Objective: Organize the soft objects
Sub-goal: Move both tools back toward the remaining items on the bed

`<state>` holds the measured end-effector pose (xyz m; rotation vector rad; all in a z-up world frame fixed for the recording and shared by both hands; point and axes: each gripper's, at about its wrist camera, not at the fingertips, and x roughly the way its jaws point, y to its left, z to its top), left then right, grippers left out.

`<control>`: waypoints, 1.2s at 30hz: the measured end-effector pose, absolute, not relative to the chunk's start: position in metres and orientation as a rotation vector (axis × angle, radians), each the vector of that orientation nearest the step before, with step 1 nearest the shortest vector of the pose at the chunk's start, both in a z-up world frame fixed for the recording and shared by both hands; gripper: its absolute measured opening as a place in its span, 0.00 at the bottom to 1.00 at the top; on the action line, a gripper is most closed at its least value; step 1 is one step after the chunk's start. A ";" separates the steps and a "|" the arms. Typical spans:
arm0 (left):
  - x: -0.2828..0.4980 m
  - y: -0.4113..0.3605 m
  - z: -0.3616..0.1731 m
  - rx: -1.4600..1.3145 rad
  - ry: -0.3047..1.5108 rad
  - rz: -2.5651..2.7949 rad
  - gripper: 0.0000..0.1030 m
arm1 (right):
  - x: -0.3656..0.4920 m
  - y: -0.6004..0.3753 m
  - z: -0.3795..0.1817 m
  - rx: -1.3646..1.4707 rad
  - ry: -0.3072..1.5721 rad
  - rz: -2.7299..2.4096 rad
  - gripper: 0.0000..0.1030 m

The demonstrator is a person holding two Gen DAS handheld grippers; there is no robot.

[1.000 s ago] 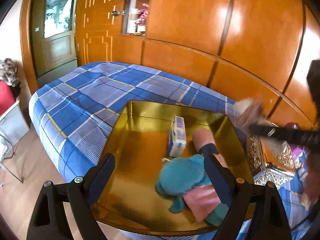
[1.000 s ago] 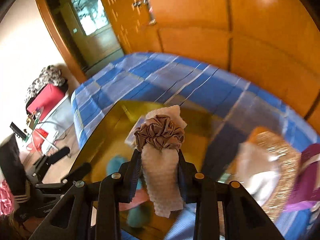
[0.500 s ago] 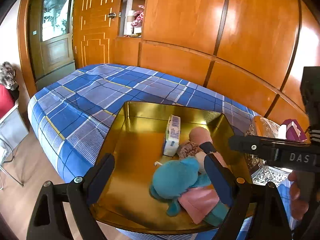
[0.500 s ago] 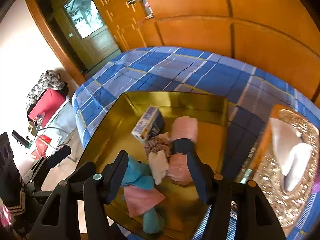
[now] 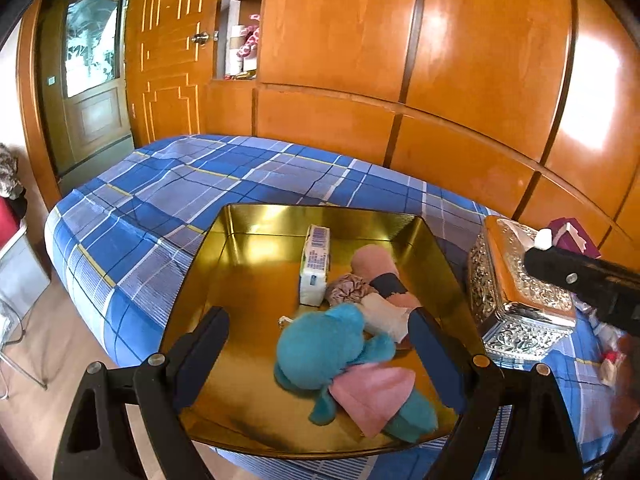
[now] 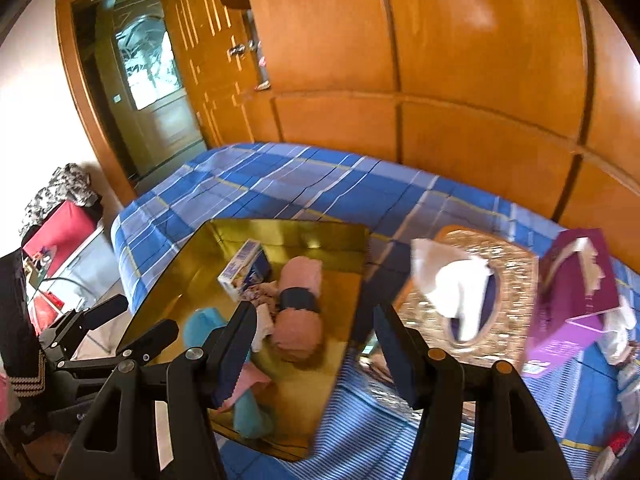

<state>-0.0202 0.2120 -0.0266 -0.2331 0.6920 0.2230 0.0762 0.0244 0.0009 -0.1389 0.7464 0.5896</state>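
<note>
A gold tray sits on the blue plaid bed. In it lie a teal plush toy with a pink cloth, a rolled pink towel with a dark band, a white cloth with a brown scrunchie, and a tissue pack. My left gripper is open and empty over the tray's near edge. My right gripper is open and empty above the tray's right side; it shows at the right of the left wrist view.
An ornate silver tissue box stands right of the tray, and a purple box lies beyond it. Wooden wardrobe panels back the bed. The floor and a red bag lie to the left.
My right gripper opened and let the white cloth with the scrunchie drop into the tray, then drew back to the right. The left gripper stayed open over the tray.
</note>
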 end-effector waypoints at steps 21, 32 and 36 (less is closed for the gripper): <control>-0.022 0.186 -0.024 -0.205 0.701 0.145 0.89 | 0.072 -0.171 0.015 0.003 0.710 0.199 0.60; -0.025 0.131 -0.015 -0.092 0.710 -0.033 0.89 | 0.079 -0.272 0.007 0.135 0.718 -0.049 0.60; -0.024 0.112 -0.015 -0.055 0.723 -0.076 0.89 | 0.080 -0.303 0.005 0.177 0.708 -0.120 0.60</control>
